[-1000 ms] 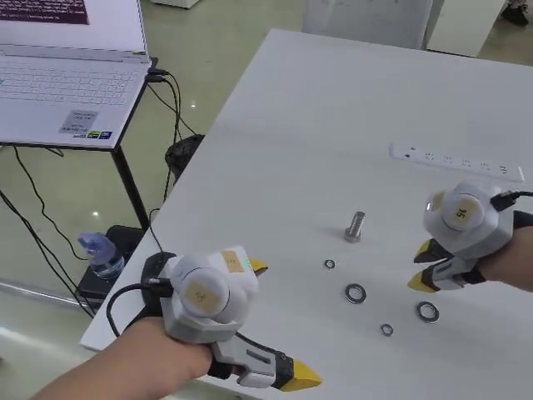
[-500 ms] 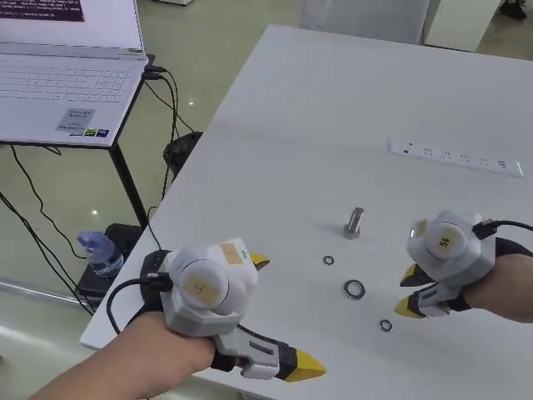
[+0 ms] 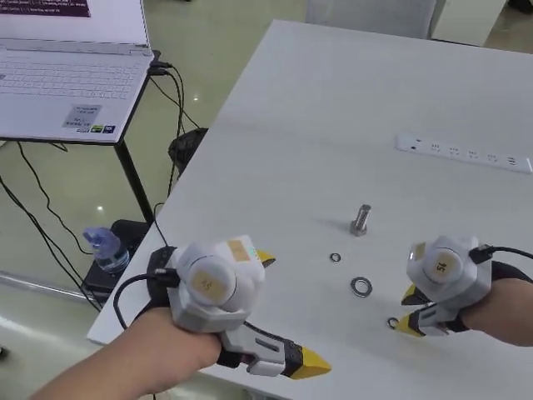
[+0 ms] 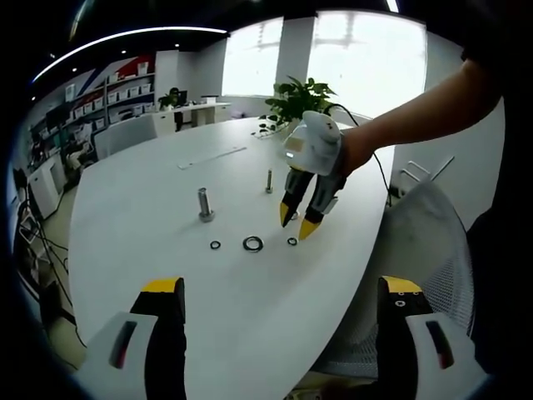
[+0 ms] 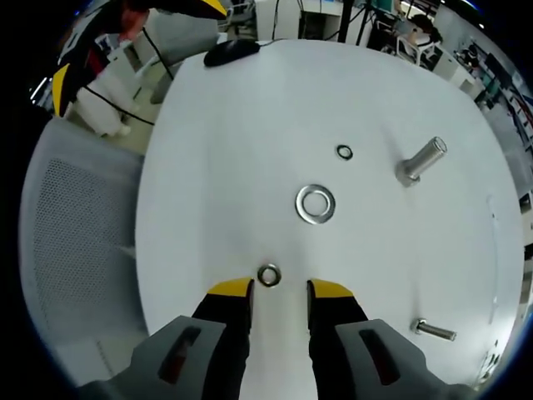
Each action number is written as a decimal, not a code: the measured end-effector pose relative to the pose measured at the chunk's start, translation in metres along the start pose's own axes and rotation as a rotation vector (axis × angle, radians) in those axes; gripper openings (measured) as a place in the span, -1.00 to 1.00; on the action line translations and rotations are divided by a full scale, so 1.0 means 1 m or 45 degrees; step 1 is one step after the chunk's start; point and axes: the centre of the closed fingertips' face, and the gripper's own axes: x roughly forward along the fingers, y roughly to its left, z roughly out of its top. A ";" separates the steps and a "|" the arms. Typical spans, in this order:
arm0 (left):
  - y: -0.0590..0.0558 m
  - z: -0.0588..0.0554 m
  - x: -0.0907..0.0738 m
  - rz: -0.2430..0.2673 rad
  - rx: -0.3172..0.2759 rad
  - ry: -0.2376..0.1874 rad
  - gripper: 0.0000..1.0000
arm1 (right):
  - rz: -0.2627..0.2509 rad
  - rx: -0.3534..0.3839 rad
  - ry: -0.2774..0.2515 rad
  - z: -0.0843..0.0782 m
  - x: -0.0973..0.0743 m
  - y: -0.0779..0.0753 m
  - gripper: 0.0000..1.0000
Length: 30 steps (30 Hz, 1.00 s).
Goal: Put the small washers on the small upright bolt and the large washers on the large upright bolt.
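The right gripper has dropped toward the near edge of the table. Its fingers are narrowly parted, with a small washer lying flat just ahead of their tips. Farther in lie a large washer and another small washer, and beyond them the large bolt stands upright. The left gripper hovers at the near left corner, fingers wide and empty.

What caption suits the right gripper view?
Open yellow-tipped right claw framing a small silver metal washer on white table, large silver washer and large upright bolt beyond.
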 end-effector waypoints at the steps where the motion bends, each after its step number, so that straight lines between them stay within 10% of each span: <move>1: 0.000 -0.001 0.000 0.001 0.003 0.007 0.92 | 0.004 0.001 0.003 0.000 0.001 0.001 -0.46; 30: -0.003 -0.002 -0.007 -0.004 0.007 -0.012 0.85 | -0.018 -0.082 0.125 -0.002 0.010 0.009 -0.72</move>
